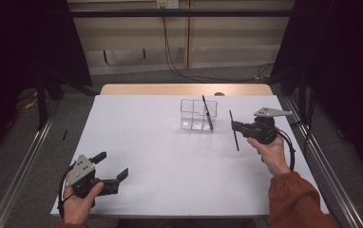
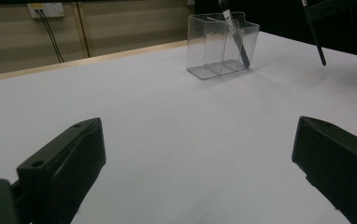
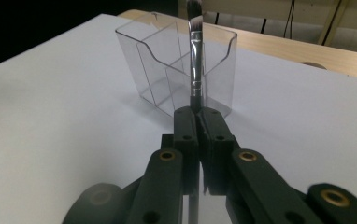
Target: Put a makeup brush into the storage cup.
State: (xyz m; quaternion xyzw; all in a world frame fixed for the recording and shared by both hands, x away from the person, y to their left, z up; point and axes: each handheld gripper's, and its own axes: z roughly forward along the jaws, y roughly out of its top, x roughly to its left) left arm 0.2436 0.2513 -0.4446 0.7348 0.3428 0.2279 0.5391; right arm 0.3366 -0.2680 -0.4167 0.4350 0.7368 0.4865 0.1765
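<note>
Resting low over the white table (image 1: 170, 161), my left gripper (image 1: 109, 167) has its jaws wide apart and holds nothing. My right gripper (image 3: 198, 122) is clamped tight on a thin brush (image 3: 196, 56), near the clear holder (image 1: 193, 114), where another brush (image 1: 207, 113) leans.

brush (image 3: 196, 60) – black handle, silver ferrule | organiser (image 1: 197, 115) – clear | table (image 1: 160, 156) – white

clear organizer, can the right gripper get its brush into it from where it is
Probably yes. The right gripper is shut on a makeup brush just right of the clear organizer, whose top is open. The brush already inside leans in the right compartment; bare table lies between.
</note>
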